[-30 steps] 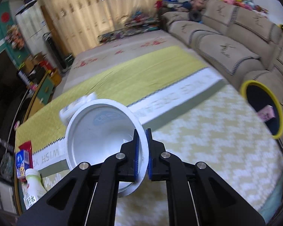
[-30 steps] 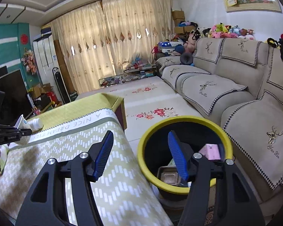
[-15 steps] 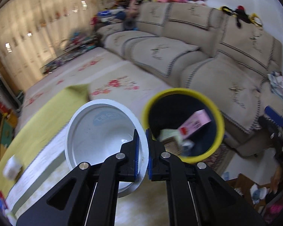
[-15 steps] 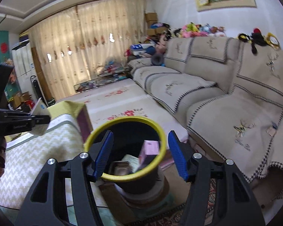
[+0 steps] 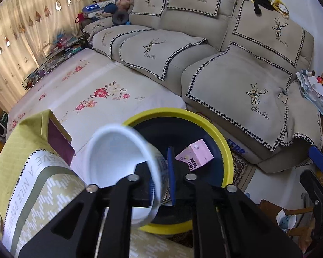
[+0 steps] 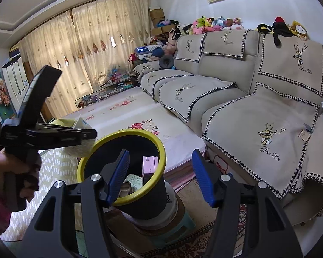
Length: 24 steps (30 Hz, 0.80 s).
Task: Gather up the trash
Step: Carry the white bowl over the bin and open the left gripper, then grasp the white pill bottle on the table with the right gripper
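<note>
The left claw (image 5: 160, 174), its jaws just opening, seems to be letting the blurred white cup (image 5: 118, 169) slip over the yellow-rimmed bin (image 5: 224, 142); the right claw (image 6: 161, 176) hangs apart, empty, and next needs fresh trash from the tabletop (image 5: 32, 185).

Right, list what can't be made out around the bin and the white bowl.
- Left wrist view: the white bowl is motion-blurred. The left gripper has just been opening around its wall, and contact is unclear.
- Same view: gripper and bowl hide the yellow-rimmed bin's near side.
- Right wrist view: the left gripper covers most of the bowl, and the right gripper's finger hides some bin contents.
</note>
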Each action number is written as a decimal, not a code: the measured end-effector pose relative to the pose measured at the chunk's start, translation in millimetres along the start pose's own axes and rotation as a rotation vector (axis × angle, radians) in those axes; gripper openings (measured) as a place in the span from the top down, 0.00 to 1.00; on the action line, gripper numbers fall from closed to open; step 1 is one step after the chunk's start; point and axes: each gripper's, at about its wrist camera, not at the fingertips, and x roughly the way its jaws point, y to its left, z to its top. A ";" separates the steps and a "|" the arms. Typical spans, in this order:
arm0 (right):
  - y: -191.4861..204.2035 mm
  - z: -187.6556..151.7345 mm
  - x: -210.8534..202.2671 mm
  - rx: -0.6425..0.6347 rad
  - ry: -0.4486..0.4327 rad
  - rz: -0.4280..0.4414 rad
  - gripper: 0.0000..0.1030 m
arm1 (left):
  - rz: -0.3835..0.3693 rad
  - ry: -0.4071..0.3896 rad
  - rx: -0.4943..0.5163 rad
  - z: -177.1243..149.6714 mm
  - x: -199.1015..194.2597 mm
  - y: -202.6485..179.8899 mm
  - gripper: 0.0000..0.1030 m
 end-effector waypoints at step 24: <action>61.6 -7.7 8.1 -0.097 0.051 0.106 0.44 | 0.247 -0.300 -0.319 -189.9 -194.1 159.1 0.13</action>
